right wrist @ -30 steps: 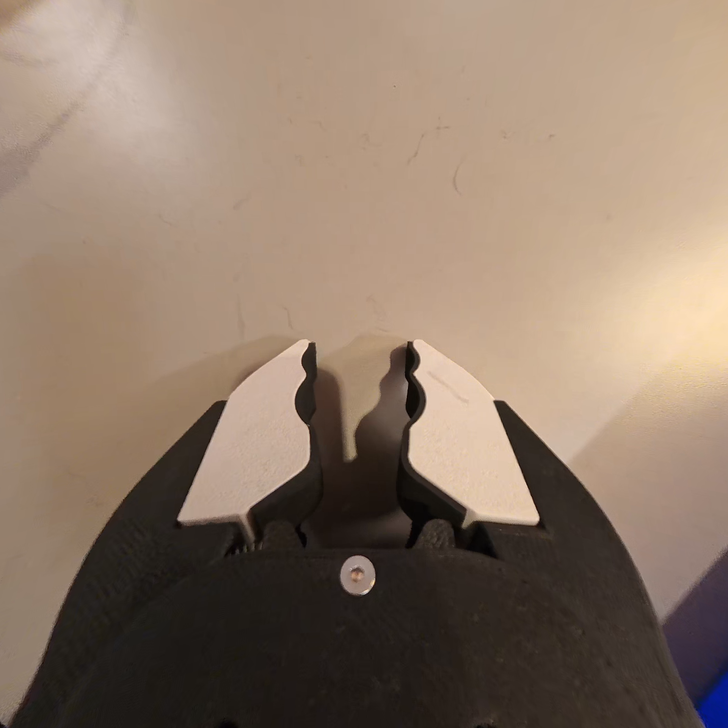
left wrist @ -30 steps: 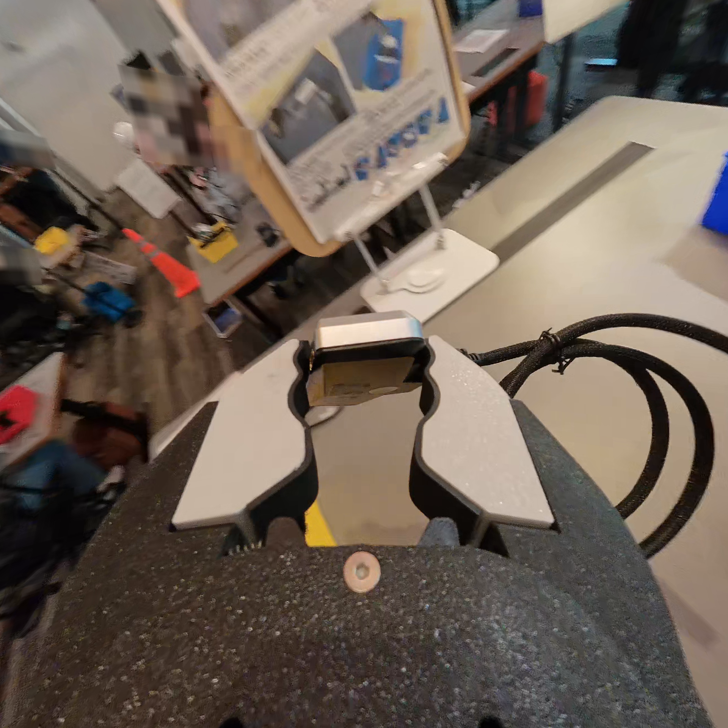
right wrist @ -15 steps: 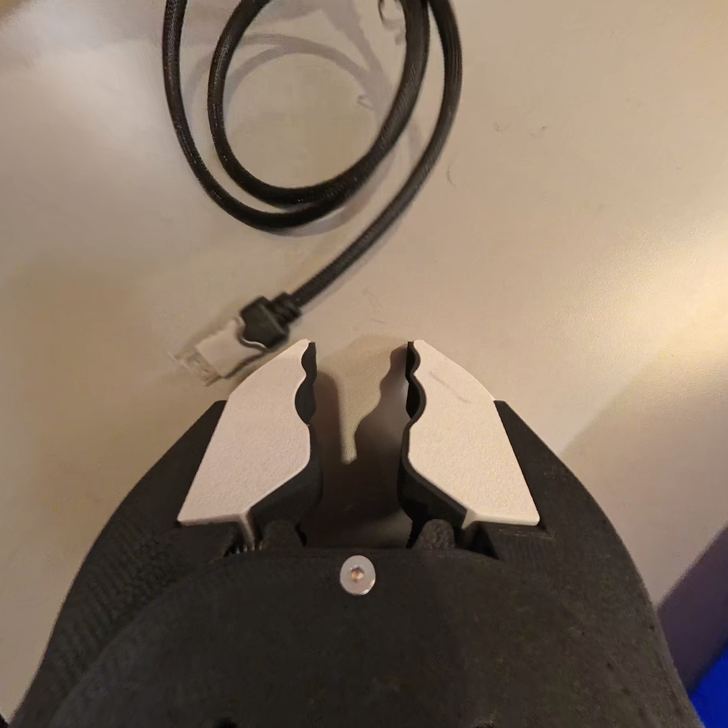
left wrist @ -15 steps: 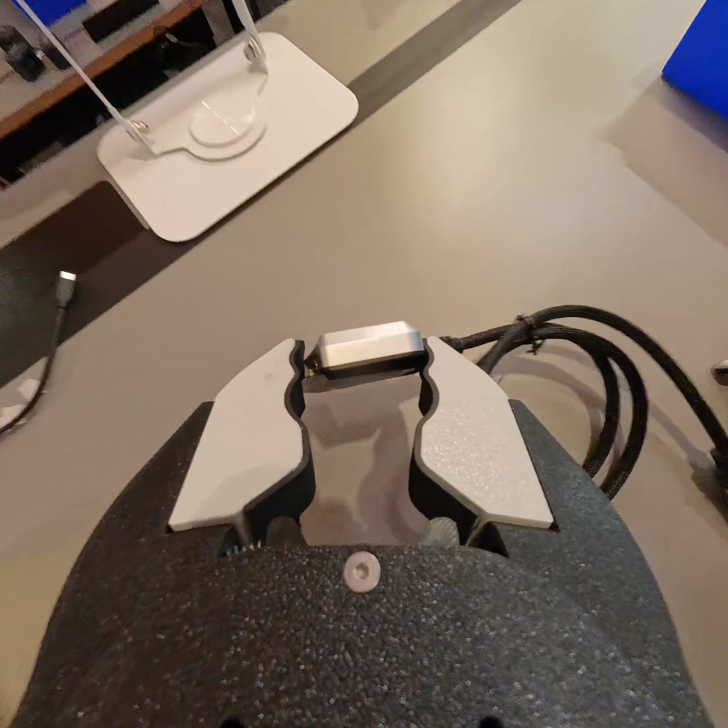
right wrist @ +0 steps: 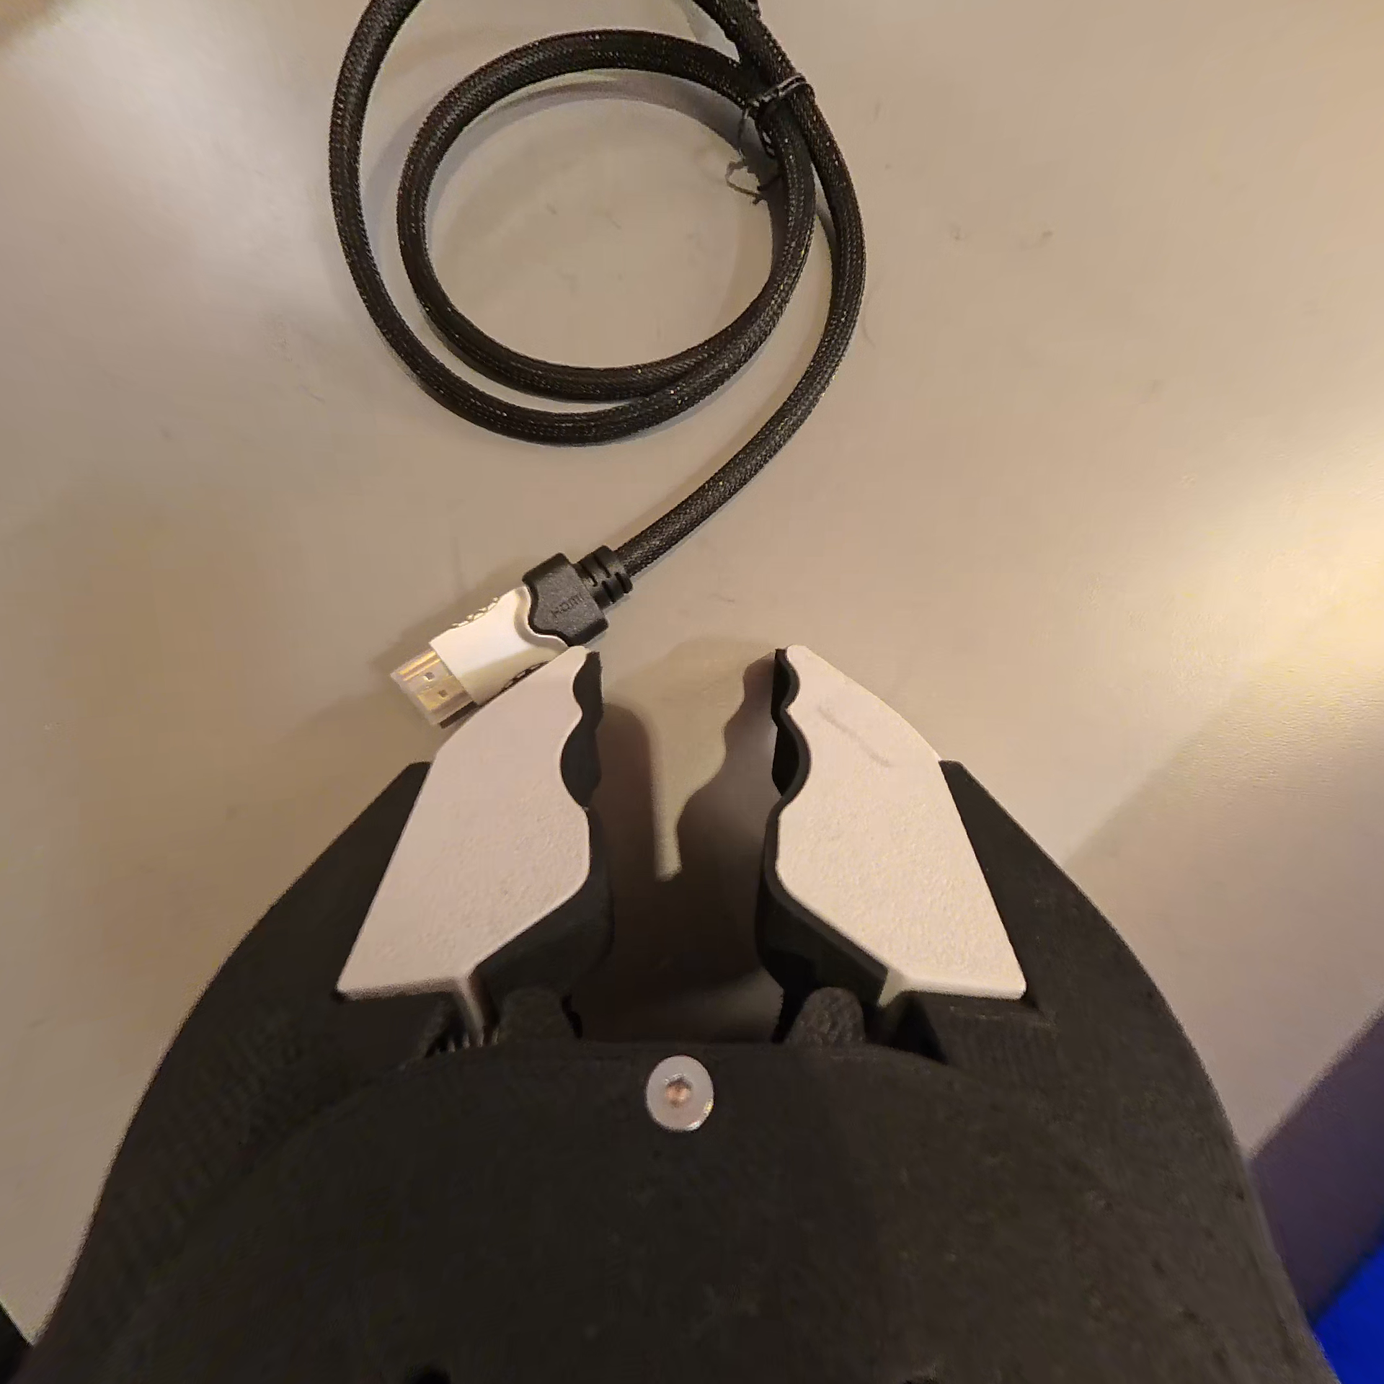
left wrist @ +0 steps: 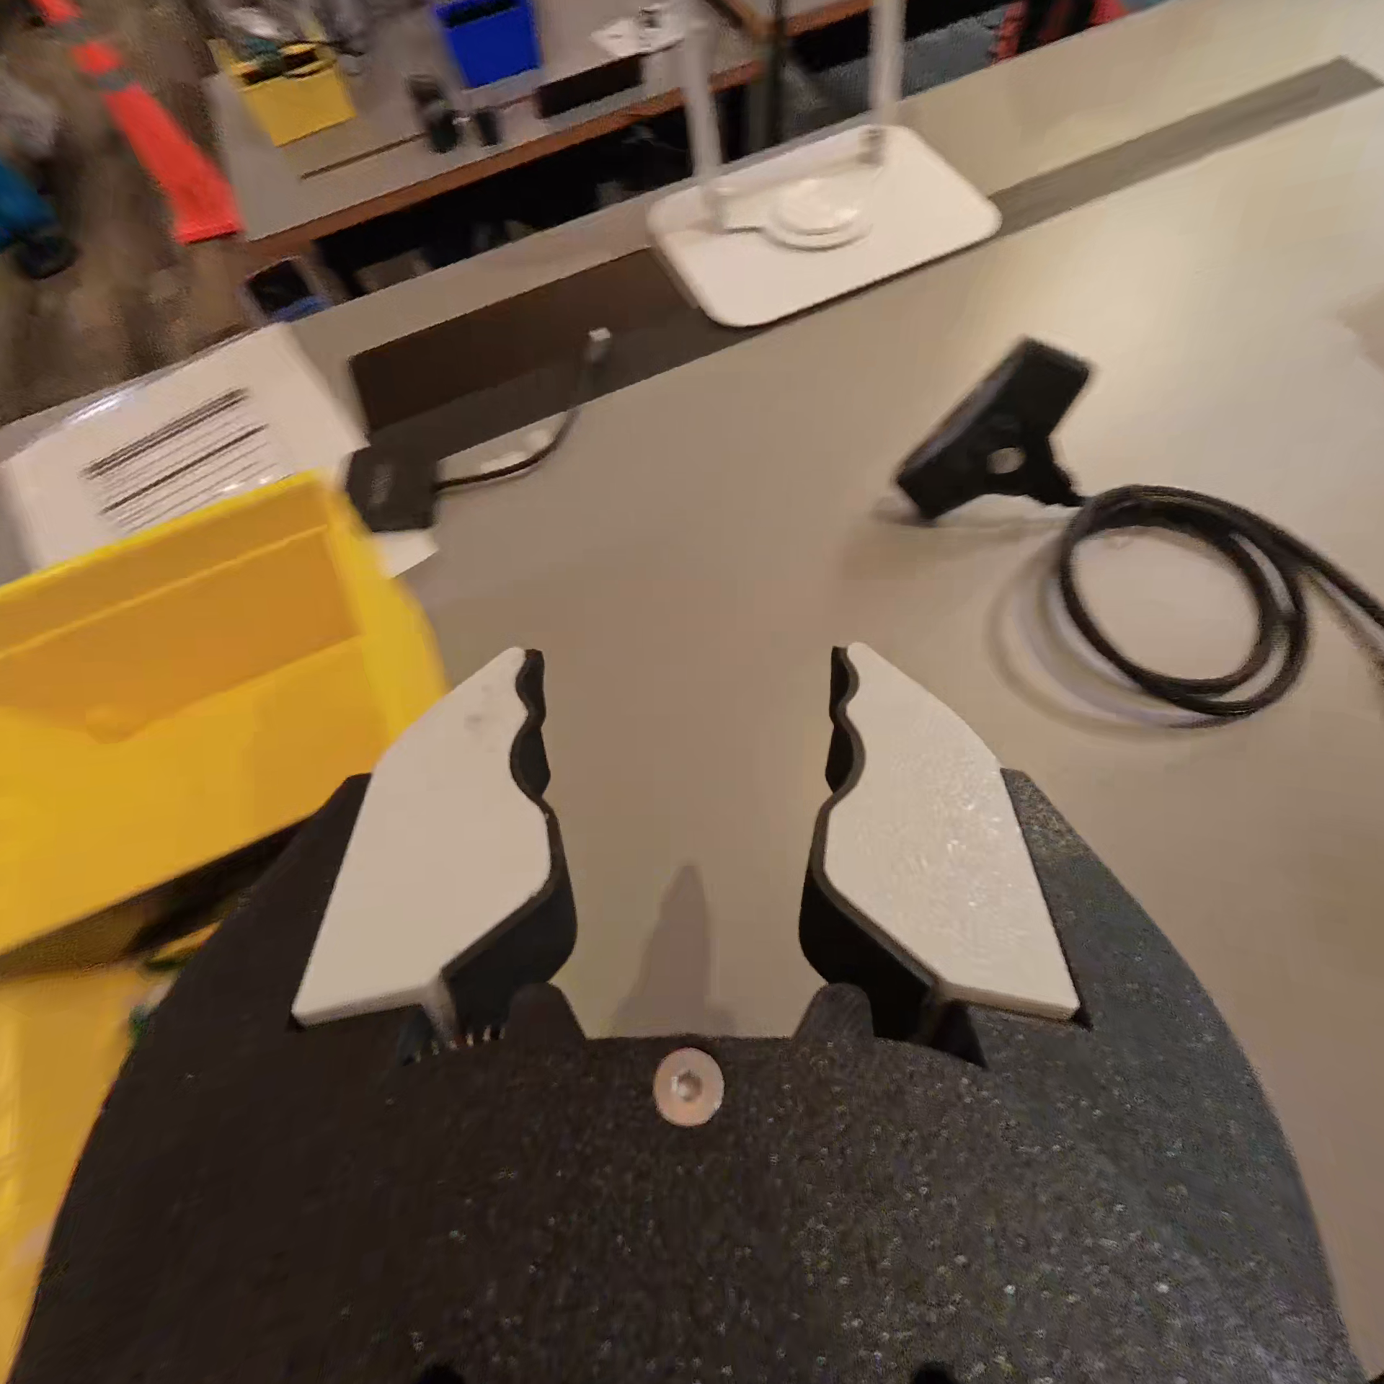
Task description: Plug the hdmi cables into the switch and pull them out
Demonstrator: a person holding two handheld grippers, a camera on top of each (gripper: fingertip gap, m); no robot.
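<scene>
Right gripper [right wrist: 689,659] spread, empty, over the table [right wrist: 1048,374]; cable plug [right wrist: 494,651] just beside its left fingertip, outside the gap, long axis slanting up-right into the coiled cable [right wrist: 599,419]. Left gripper [left wrist: 685,659] wide apart, empty, well apart from the cable [left wrist: 1168,599]; yellow bin [left wrist: 172,674] on its left.

The left gripper [left wrist: 685,659] hung over a grey table [left wrist: 674,539] with its 2 fingers [left wrist: 464,756] spread wide and only bare tabletop between them. A yellow bin [left wrist: 172,674] stood just beside the left finger, its edges smeared by motion. Beyond the bin lay a white printed sheet [left wrist: 172,449] and a small black box [left wrist: 389,483] with a thin cable. To the right, well apart from the fingertips, a black block-shaped device [left wrist: 988,442], possibly a camera or adapter, rested on the table, joined to a coiled black braided cable [left wrist: 1191,592]. Farther back stood a white stand base [left wrist: 824,232] with 2 upright rods.
</scene>
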